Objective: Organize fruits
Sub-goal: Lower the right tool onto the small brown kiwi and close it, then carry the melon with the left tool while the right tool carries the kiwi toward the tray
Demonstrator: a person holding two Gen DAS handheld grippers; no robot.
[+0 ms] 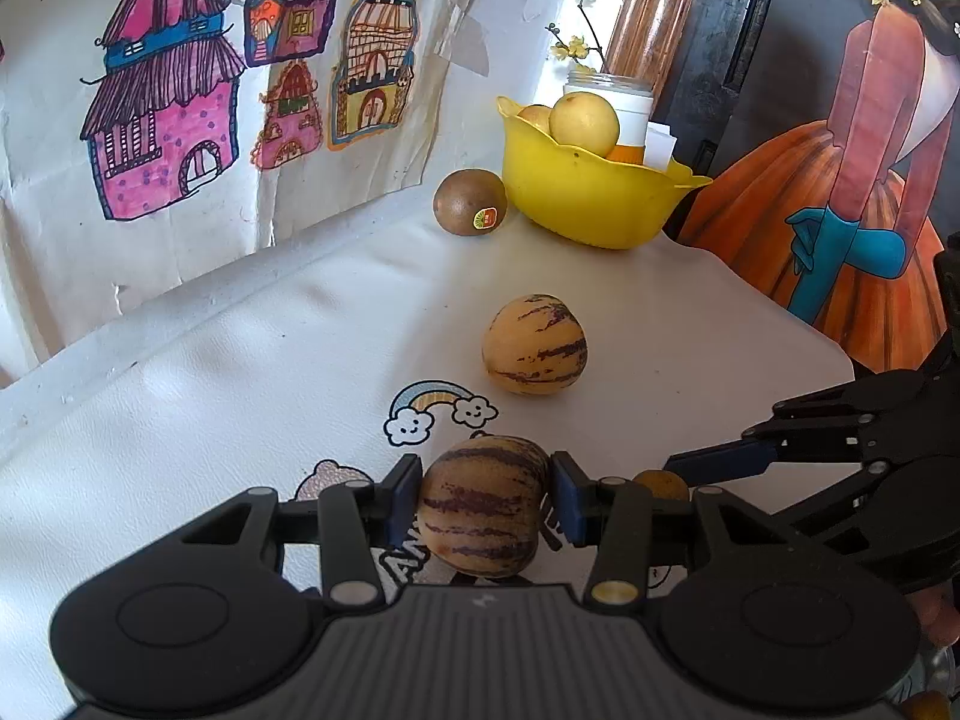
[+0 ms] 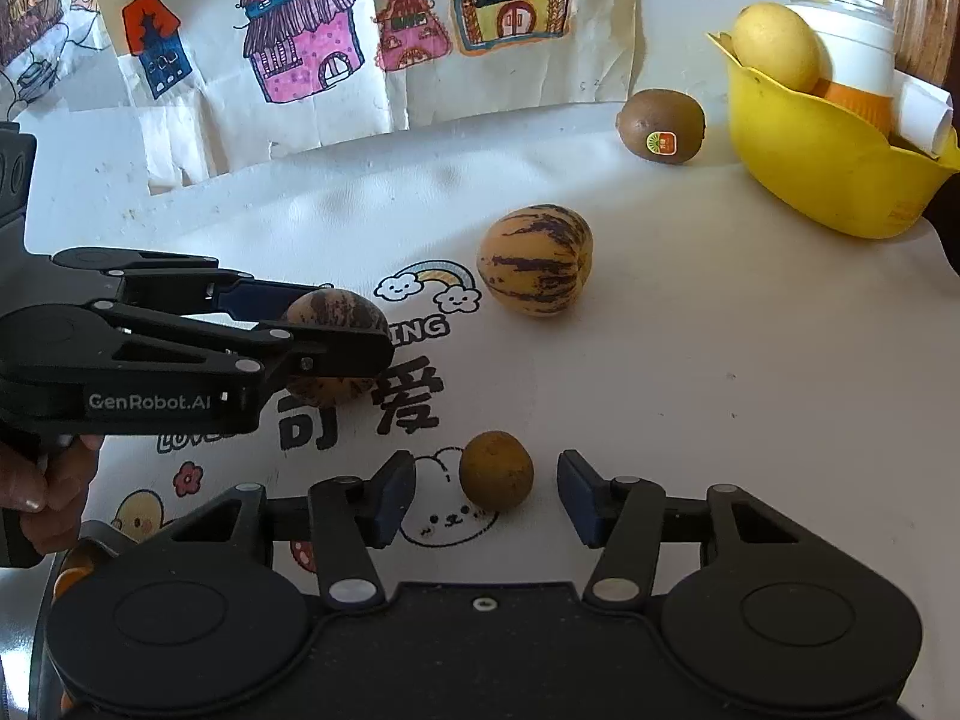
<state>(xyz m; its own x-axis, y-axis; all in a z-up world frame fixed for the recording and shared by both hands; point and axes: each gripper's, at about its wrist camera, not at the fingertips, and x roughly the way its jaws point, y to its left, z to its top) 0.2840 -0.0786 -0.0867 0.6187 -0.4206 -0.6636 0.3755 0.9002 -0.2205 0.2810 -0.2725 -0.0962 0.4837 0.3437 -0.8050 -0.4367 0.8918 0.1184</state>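
Ahead: white wall (image 2: 618,18) papered with coloured house drawings (image 1: 162,120); below, white cartoon-printed tablecloth (image 2: 720,390); right, painted lady (image 1: 870,180).

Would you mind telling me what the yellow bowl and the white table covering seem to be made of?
The yellow bowl looks like moulded plastic: uniform colour, thin wavy rim, dull sheen with some scuffs. The table covering seems to be a soft wipeable sheet, perhaps vinyl or faux leather: it dimples and creases near the wall and carries printed cartoons.

A pepino (image 1: 485,507) sits between the left claw (image 1: 485,501) fingers, a second pepino (image 1: 534,344) ahead on the worktop (image 1: 240,420), kiwi (image 1: 470,202) and bowl (image 1: 594,198) farther beyond.
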